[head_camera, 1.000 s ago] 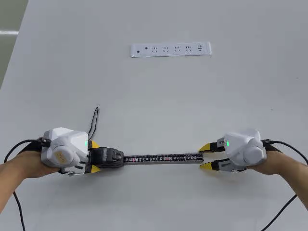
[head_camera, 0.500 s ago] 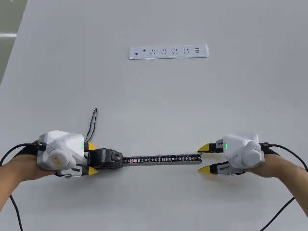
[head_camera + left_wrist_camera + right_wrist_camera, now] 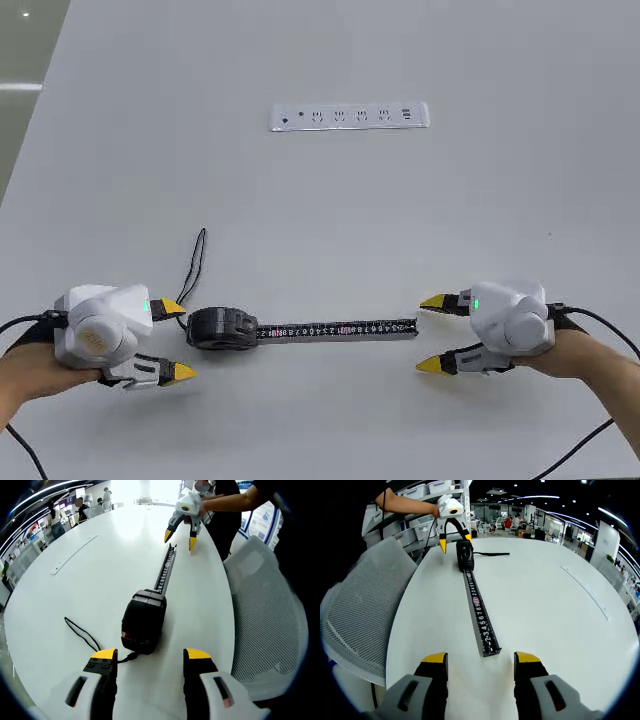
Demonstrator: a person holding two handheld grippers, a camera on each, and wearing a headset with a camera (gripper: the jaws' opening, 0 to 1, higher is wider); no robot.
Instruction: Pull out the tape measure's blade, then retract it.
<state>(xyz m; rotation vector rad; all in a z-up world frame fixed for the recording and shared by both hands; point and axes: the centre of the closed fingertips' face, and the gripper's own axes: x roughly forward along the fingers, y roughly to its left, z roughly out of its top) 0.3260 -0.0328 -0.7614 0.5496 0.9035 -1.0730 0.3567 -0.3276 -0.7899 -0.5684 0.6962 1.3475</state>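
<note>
While the left tongs [image 3: 180, 341] and right tongs [image 3: 426, 334] both gape empty, the tape measure [image 3: 222, 327] lies on the desk [image 3: 320, 220] between them, blade [image 3: 340, 328] out, touching neither; head-view numerals are too small to read.

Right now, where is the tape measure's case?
In the head view the case lies on the table, just right of the open left gripper; its blade runs toward the right gripper.

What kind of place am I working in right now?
Probably an open-plan office or lab: a big white table with a power strip on it, a mesh office chair beside it, and storage bins and ceiling lights behind.
</note>
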